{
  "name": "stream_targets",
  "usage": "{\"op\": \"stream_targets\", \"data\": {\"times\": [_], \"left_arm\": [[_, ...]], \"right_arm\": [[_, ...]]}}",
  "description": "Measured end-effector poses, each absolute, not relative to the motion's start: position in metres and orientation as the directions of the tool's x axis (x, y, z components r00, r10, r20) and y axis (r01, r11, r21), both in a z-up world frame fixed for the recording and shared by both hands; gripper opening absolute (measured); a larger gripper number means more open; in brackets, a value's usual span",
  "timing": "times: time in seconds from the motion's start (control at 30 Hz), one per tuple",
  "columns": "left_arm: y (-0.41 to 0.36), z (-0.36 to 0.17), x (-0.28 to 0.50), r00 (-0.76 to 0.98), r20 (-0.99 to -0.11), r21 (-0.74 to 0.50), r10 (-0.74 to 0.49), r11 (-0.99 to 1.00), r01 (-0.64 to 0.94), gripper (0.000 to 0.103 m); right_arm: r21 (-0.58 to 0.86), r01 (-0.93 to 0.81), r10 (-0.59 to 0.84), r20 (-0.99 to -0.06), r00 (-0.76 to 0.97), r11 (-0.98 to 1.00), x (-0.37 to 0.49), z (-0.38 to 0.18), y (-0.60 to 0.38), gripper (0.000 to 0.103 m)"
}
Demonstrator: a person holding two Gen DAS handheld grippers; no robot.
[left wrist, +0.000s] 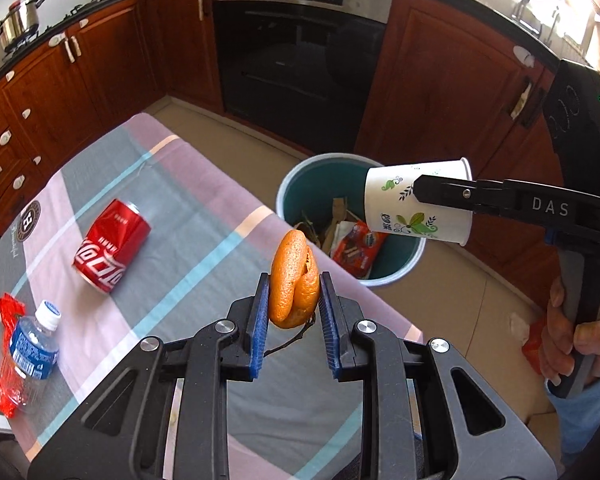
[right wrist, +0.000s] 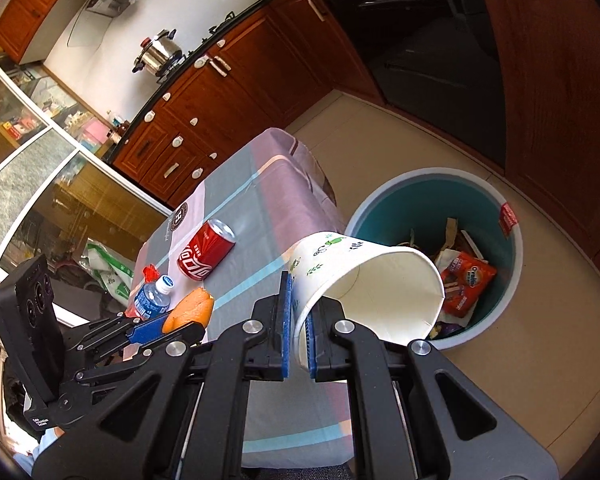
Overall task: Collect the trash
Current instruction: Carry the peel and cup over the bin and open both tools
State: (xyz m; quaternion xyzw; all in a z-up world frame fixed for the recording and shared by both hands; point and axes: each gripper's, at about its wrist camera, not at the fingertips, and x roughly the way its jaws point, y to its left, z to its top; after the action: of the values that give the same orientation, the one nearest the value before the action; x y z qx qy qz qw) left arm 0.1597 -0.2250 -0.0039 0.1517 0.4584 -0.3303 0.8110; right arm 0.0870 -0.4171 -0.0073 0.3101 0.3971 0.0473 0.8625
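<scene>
The left tongs (left wrist: pixel 294 296) are clamped on a piece of orange peel (left wrist: pixel 294 284), the blue pads (left wrist: pixel 260 316) pressing its two sides, and hold it up over the near right edge of the surface (left wrist: pixel 172 200), which is draped in a checked cloth. The right tongs (right wrist: pixel 299 320) are clamped on the wall of a white paper cup (right wrist: pixel 364 280) printed with green leaves; one pad sits inside the rim and the other outside. The cup lies tilted on its side in the air, above the near rim of the teal trash bin (right wrist: pixel 496 208). The bin stands on the floor just right of the surface and already holds wrappers and paper scraps. On the surface, a red Coca-Cola can (left wrist: pixel 112 246) lies on its side. Nearer and further left lies a small water bottle (left wrist: pixel 34 354) with a blue label and white cap, touching a red plastic wrapper (left wrist: pixel 4 360). A hand (left wrist: pixel 568 344) grips the handle of the right tool.
</scene>
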Motion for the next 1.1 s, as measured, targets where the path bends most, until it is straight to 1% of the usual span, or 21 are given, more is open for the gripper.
{"op": "stream_targets", "data": {"times": [0.23, 0.3, 0.5, 0.83, 0.93, 0.97, 1.0, 1.03, 1.07, 1.1], "left_arm": [[-0.273, -0.012, 0.171, 0.327, -0.857, -0.053, -0.398, 0.700, 0.713, 0.025], [-0.284, -0.018, 0.175, 0.318, -0.864, -0.050, -0.392, 0.693, 0.719, 0.025], [-0.314, -0.038, 0.184, 0.278, -0.886, -0.055, -0.372, 0.679, 0.732, 0.025], [-0.343, -0.068, 0.199, 0.227, -0.909, -0.067, -0.349, 0.661, 0.748, 0.025], [-0.348, -0.073, 0.204, 0.222, -0.913, -0.068, -0.342, 0.665, 0.744, 0.027], [-0.349, -0.074, 0.206, 0.221, -0.914, -0.069, -0.340, 0.667, 0.742, 0.028], [-0.350, -0.075, 0.209, 0.219, -0.915, -0.070, -0.339, 0.669, 0.740, 0.028], [-0.350, -0.076, 0.211, 0.219, -0.916, -0.072, -0.337, 0.672, 0.737, 0.029], [-0.350, -0.077, 0.212, 0.217, -0.917, -0.073, -0.336, 0.675, 0.734, 0.031], [-0.350, -0.077, 0.213, 0.215, -0.917, -0.077, -0.337, 0.676, 0.733, 0.034]], "right_arm": [[0.591, 0.209, 0.315, -0.658, 0.684, 0.779, 0.089, -0.022, -0.451, 0.006], [0.597, 0.219, 0.316, -0.659, 0.682, 0.772, 0.091, -0.027, -0.457, 0.008], [0.612, 0.251, 0.325, -0.672, 0.665, 0.750, 0.100, -0.047, -0.471, 0.009], [0.614, 0.295, 0.332, -0.700, 0.632, 0.732, 0.109, -0.074, -0.486, 0.009], [0.616, 0.310, 0.332, -0.705, 0.627, 0.724, 0.110, -0.079, -0.488, 0.012], [0.616, 0.313, 0.331, -0.706, 0.626, 0.723, 0.111, -0.080, -0.488, 0.017], [0.617, 0.315, 0.331, -0.706, 0.625, 0.721, 0.112, -0.081, -0.489, 0.030], [0.620, 0.317, 0.333, -0.705, 0.626, 0.718, 0.112, -0.082, -0.489, 0.038], [0.619, 0.318, 0.331, -0.705, 0.627, 0.718, 0.113, -0.083, -0.489, 0.052], [0.617, 0.318, 0.326, -0.705, 0.630, 0.720, 0.113, -0.083, -0.489, 0.055]]}}
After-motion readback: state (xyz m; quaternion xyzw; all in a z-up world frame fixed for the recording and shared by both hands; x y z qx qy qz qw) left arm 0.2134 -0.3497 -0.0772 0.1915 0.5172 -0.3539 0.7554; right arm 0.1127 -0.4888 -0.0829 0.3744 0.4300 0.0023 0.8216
